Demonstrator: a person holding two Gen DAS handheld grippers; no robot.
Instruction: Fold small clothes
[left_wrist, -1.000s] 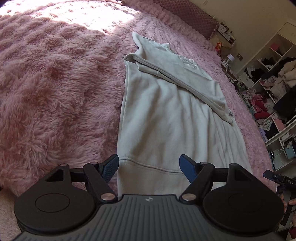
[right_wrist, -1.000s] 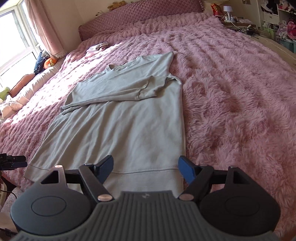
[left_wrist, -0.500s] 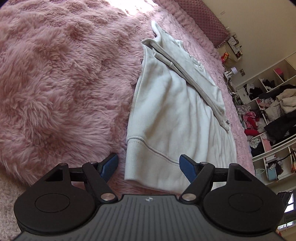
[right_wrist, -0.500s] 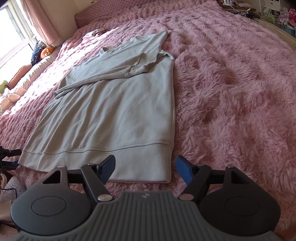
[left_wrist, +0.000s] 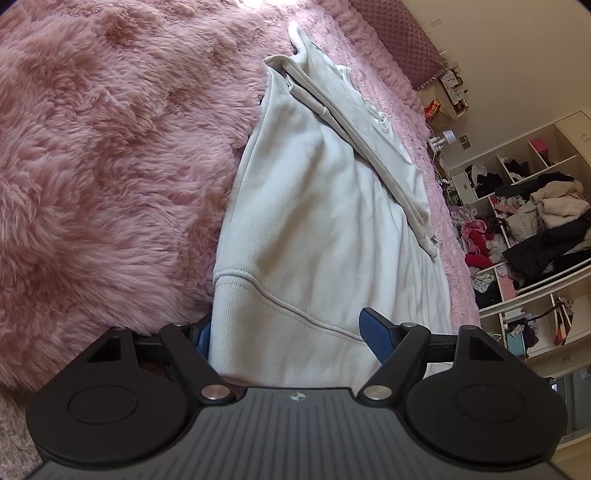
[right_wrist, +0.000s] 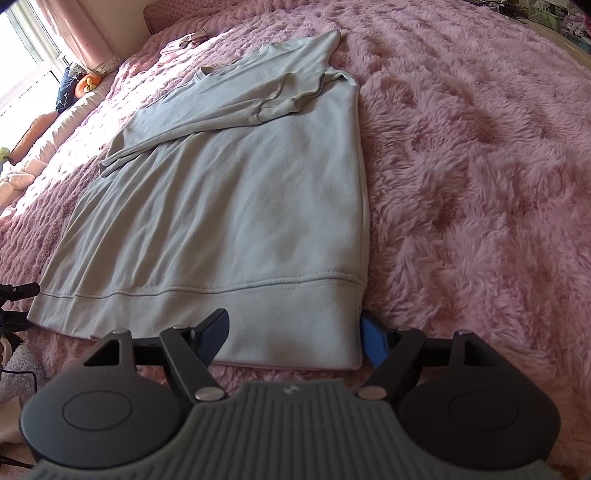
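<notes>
A pale grey sweatshirt (left_wrist: 317, 229) lies flat on a pink fluffy bedspread (left_wrist: 110, 147), its sleeves folded across the chest. My left gripper (left_wrist: 284, 321) stands open low over the hem's left corner. The hem lies between its blue fingers, and the left one is partly hidden behind the cloth edge. In the right wrist view the sweatshirt (right_wrist: 240, 206) stretches away from me. My right gripper (right_wrist: 291, 317) straddles the hem's right corner. Its jaws are opening, with the hem band between them and the pads not pressing on it.
The bedspread (right_wrist: 480, 166) spreads wide on both sides of the garment. Open shelves (left_wrist: 528, 221) stuffed with clothes stand beyond the bed's far side. A quilted headboard (left_wrist: 399, 40) is at the top. Cushions and a window (right_wrist: 44, 74) lie far left.
Both grippers have sunk toward the hem and come closer to it. Each hem corner now sits between a pair of fingers. The left view has rolled.
</notes>
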